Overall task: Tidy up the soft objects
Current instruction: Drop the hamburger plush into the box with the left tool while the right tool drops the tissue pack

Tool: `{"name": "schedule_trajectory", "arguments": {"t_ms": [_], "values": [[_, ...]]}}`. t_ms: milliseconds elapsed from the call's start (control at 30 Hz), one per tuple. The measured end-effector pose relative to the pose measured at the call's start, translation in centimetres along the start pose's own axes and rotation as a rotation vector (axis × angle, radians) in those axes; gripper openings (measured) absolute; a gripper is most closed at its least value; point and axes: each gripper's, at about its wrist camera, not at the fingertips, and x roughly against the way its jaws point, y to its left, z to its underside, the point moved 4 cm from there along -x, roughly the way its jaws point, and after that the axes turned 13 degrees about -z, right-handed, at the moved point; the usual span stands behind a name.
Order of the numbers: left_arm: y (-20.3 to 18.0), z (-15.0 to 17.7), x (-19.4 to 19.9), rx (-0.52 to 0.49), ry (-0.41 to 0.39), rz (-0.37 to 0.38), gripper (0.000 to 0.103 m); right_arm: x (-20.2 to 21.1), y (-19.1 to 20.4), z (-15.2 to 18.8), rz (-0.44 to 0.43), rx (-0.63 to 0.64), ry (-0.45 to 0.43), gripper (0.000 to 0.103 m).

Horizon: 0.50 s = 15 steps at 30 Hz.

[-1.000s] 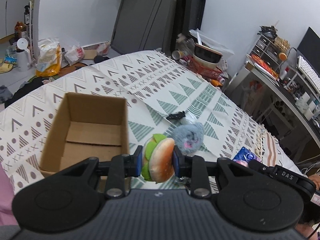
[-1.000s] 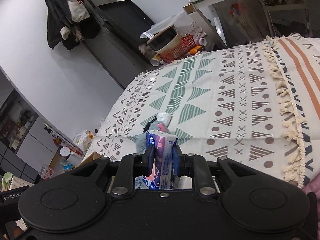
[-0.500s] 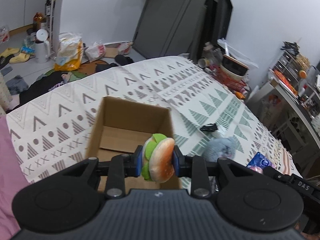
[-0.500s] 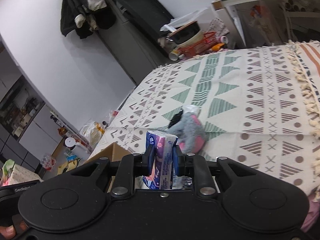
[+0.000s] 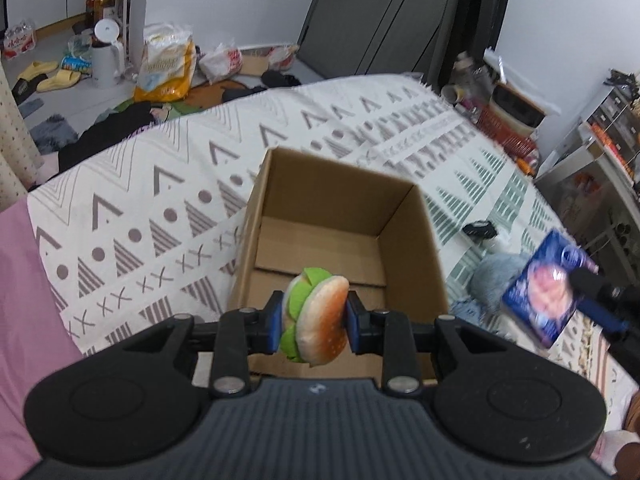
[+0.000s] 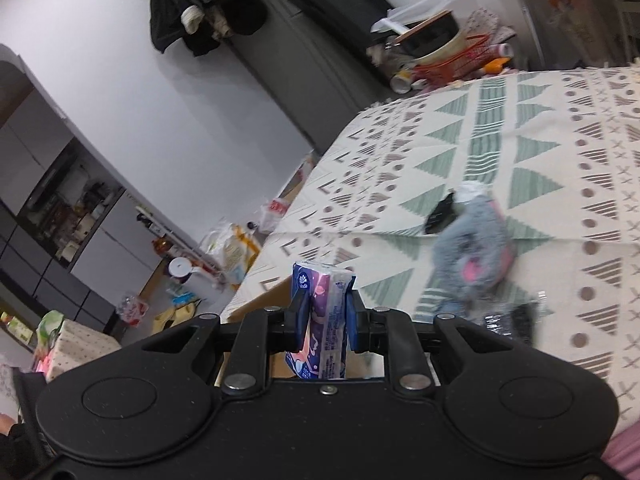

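Note:
My left gripper [image 5: 314,322] is shut on a plush hamburger [image 5: 316,320] and holds it above the near edge of an open cardboard box [image 5: 428,248] on the patterned bedspread. My right gripper [image 6: 323,326] is shut on a blue tissue pack [image 6: 322,312]; in the left wrist view the pack [image 5: 544,292] hovers right of the box. A grey-and-pink plush toy [image 6: 474,250] lies on the bedspread right of the box, also seen in the left wrist view [image 5: 490,280].
A small black object [image 5: 478,229] lies on the bedspread [image 5: 160,208] beyond the plush toy. A dark shiny packet [image 6: 512,320] lies near it. Bags, bottles and slippers clutter the floor [image 5: 120,92] past the bed. A desk [image 5: 600,168] stands at the right.
My left gripper has carried the hamburger leftward over the box's near edge. My right gripper has moved left toward the box with the tissue pack.

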Motion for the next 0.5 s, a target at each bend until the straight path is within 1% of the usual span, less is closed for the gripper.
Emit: {"name": "schedule_trajectory", "arguments": {"t_ms": [167,233,300,333,400,500], "values": [[0.3,0.2,-1.1,-0.004,0.020,-0.003,0.032,-1.7,1.6,1.0,-0.009,0.033,0.038,0.019],[0.2,0.4,-1.6,-0.014,0.042,-0.008,0.032,-2.4,2.0,1.4,-0.005,0.046,0.052,0.020],[0.3,0.7,-2.0,-0.012,0.057,-0.014,0.038,-3.0,2.3,1.9,-0.004,0.052,0.065,0.020],[0.3,0.7,-2.2,-0.012,0.059,-0.028,0.044,-3.3,2.4,2.2,-0.002,0.053,0.072,0.020],[0.4,0.8,-2.3,-0.013,0.057,-0.049,0.046,-3.9,2.5,2.8,0.003,0.053,0.086,0.020],[0.4,0.9,-1.9,-0.020,0.042,-0.032,0.048,-4.6,2.7,3.6,0.014,0.054,0.109,0.020]]}}
